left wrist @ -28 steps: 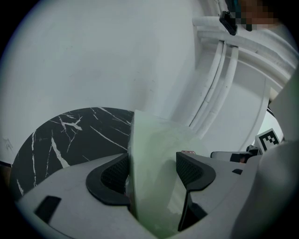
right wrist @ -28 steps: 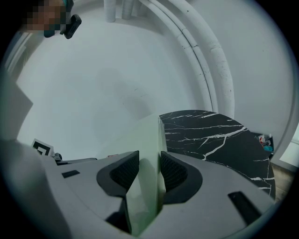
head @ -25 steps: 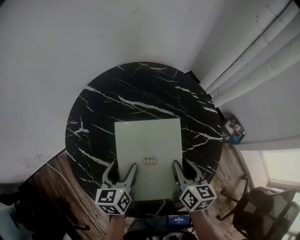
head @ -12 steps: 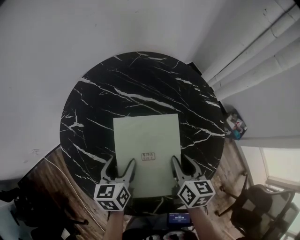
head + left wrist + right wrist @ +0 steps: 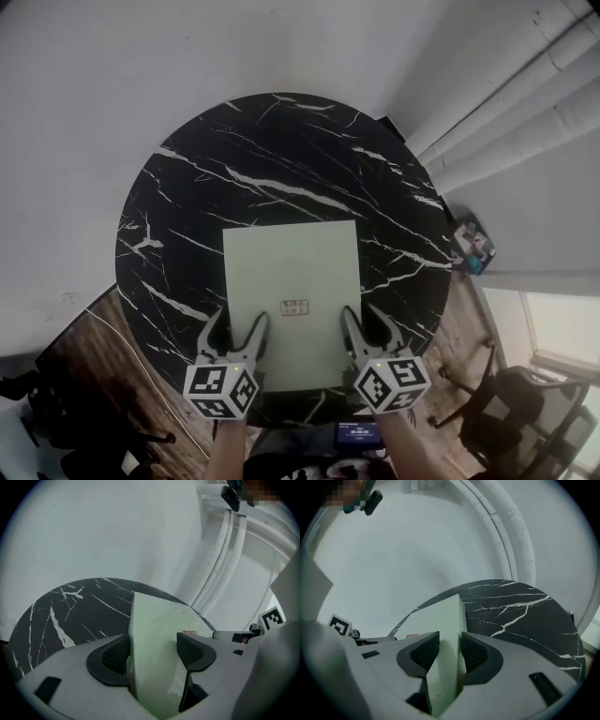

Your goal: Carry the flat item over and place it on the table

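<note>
Left gripper (image 5: 234, 325) and right gripper (image 5: 367, 320) stay clamped on the near edge of the pale green flat item (image 5: 291, 281). It has barely shifted over the black marble table (image 5: 281, 155), so the carry looks finished and release is likely next.

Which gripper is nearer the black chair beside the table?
Right. The right gripper grips the panel on the side toward the chair; the left gripper grips its far side.
</note>
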A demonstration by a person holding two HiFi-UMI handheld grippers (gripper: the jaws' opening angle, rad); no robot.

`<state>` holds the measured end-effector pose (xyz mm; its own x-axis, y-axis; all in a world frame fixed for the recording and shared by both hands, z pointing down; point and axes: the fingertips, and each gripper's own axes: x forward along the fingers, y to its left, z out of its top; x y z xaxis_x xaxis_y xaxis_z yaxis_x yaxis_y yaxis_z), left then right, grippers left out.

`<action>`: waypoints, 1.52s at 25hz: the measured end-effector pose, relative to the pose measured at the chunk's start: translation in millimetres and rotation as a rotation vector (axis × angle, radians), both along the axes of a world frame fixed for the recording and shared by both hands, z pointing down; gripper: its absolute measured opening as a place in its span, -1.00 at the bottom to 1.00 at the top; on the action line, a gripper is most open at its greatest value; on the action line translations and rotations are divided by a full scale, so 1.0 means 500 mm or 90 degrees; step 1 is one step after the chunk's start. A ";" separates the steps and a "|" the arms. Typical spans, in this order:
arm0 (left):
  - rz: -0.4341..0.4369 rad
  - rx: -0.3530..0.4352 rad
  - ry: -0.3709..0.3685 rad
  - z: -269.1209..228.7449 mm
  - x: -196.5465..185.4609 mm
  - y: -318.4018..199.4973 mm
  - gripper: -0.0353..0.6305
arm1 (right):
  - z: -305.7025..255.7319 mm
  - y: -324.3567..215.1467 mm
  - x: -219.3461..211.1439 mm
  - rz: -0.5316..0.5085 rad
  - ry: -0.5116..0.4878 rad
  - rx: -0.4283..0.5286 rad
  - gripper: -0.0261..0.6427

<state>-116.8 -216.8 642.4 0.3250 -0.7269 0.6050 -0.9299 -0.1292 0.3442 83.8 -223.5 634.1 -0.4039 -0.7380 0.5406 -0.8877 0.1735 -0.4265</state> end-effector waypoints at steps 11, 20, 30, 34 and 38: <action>0.005 0.060 -0.091 -0.029 -0.012 -0.001 0.07 | -0.008 0.001 0.001 -0.030 0.051 0.025 -0.55; 0.023 0.132 -0.173 -0.093 -0.028 0.013 -0.85 | -0.057 0.010 0.028 -0.047 0.116 0.099 -0.85; 0.044 0.168 -0.139 -0.158 -0.007 0.022 -0.85 | -0.122 0.028 0.021 -0.038 0.096 0.134 -0.86; 0.056 0.190 -0.133 -0.194 -0.001 0.032 -0.85 | -0.154 0.045 0.022 -0.029 0.093 0.150 -0.86; 0.067 0.223 -0.118 -0.245 0.013 0.045 -0.85 | -0.200 0.063 0.033 -0.010 0.087 0.175 -0.86</action>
